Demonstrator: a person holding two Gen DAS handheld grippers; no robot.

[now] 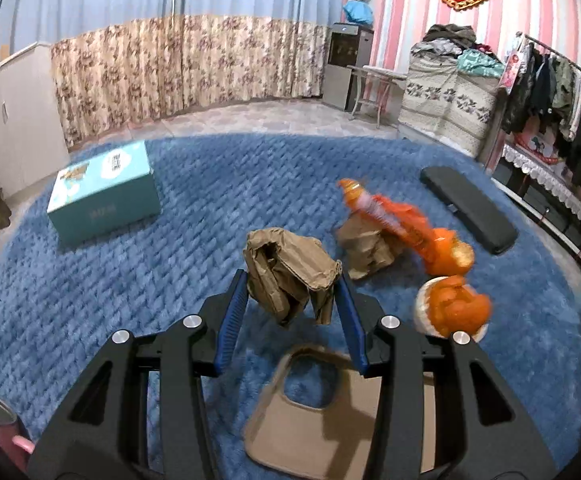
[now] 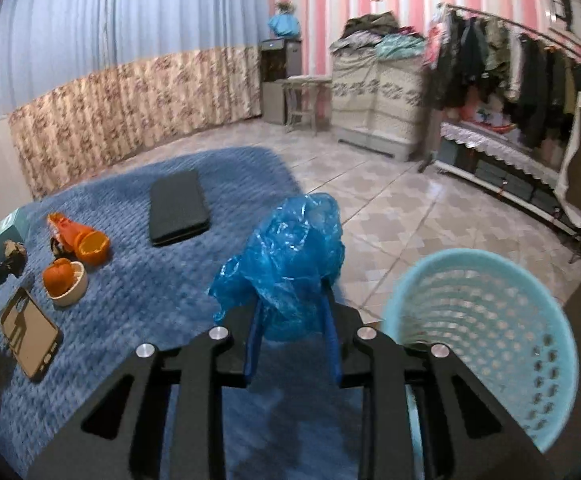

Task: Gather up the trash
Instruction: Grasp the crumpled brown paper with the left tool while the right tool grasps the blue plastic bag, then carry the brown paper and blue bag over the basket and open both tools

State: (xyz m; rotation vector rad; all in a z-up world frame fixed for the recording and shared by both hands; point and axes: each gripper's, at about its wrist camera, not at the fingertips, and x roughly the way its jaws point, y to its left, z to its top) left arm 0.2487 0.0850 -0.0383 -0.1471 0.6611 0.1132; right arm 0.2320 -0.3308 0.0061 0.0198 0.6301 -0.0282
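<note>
Left gripper (image 1: 292, 292) pinches brown paper (image 1: 290, 276) above the rug (image 1: 170, 200); right gripper (image 2: 292, 320) pinches blue plastic (image 2: 286, 256) left of the basket (image 2: 490, 340)

walls: pink-striped wallpaper (image 2: 314, 12) | floor: tiles (image 2: 402, 216) | blue rug (image 1: 250, 184)

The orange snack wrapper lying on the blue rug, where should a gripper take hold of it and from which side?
Grip the orange snack wrapper at its narrow twisted end, coming from above with the fingers across its width. That end lies farthest from the orange peel and the crumpled brown paper, so it probably leaves the most room.
</note>
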